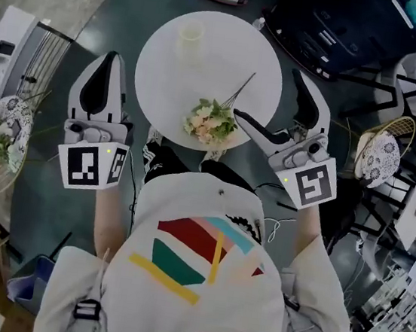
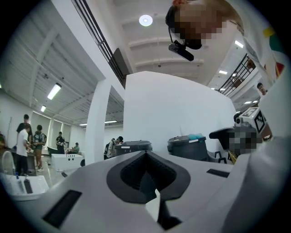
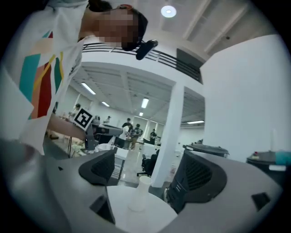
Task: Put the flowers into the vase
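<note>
Grey floor lies under a round white table (image 1: pixel 159 71). A small cream vase (image 1: pixel 191 38) stands upright on it near 11 o'clock. A bunch of pale pink and cream flowers with green leaves (image 1: pixel 211 121) lies at 6 o'clock. At 9 o'clock, off the table, the left gripper (image 1: pixel 114 58) has its jaws pressed together, holding nothing. At 3 o'clock, the right gripper (image 1: pixel 267 93) has its jaws wide apart, with one tip just beside the flowers.

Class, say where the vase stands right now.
In the head view the vase stands upright on the round white table, toward its far left edge, apart from the flowers near the person.
</note>
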`<action>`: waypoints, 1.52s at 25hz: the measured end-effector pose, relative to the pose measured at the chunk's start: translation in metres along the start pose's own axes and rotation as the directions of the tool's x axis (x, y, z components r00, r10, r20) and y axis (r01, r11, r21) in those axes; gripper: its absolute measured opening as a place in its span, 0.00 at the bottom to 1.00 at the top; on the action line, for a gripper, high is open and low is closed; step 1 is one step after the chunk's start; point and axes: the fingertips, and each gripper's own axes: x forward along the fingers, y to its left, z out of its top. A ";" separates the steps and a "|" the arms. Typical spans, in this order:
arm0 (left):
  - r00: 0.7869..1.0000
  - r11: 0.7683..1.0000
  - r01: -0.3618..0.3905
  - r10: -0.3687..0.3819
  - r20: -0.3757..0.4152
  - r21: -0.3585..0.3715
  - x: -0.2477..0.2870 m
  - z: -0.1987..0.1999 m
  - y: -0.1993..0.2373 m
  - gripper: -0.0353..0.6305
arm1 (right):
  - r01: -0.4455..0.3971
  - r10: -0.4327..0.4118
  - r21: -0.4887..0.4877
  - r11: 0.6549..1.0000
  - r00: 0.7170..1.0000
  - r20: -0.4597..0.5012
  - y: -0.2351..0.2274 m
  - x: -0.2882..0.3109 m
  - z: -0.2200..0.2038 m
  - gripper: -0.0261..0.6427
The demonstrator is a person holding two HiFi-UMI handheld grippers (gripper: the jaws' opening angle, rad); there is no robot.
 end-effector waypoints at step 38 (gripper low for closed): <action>0.866 0.900 -0.435 0.411 -0.284 -0.022 -0.094 -0.106 -0.038 0.06 | -0.993 0.498 0.069 -0.091 -0.105 -0.861 0.163 -0.023 -0.341 0.78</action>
